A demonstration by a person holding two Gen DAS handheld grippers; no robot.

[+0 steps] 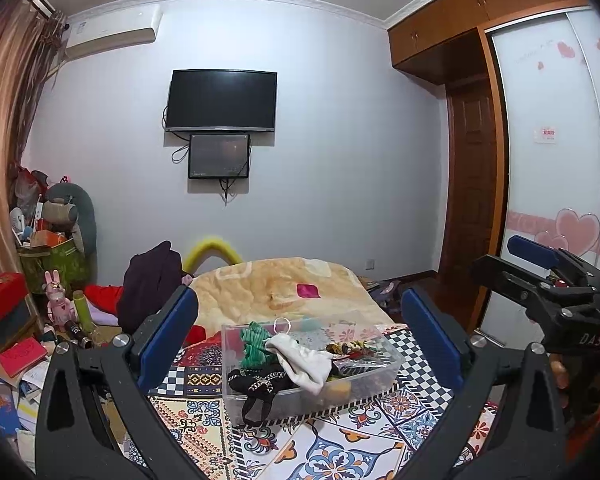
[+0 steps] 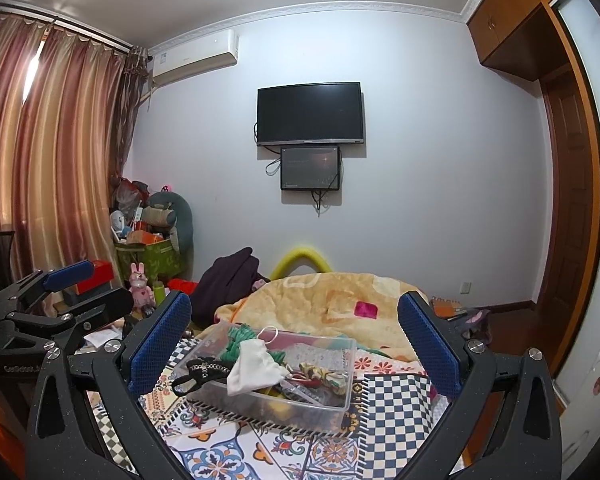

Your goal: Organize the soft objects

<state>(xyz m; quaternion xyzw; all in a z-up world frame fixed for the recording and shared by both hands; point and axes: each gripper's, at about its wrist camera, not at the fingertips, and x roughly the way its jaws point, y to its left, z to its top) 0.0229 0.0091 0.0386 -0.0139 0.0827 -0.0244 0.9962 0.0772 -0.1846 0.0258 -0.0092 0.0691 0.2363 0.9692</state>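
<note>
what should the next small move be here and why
Probably lower the right gripper toward the white cloth draped on top of the pile in the clear plastic box. Both grippers are open and empty, hanging above the box, and the left gripper is no closer. The cloth lies uppermost and partly over the black lacy piece, so it looks easiest to pinch first.

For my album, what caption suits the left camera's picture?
Open left gripper hovers over a clear box of soft items on the bed, open right gripper alongside.
</note>
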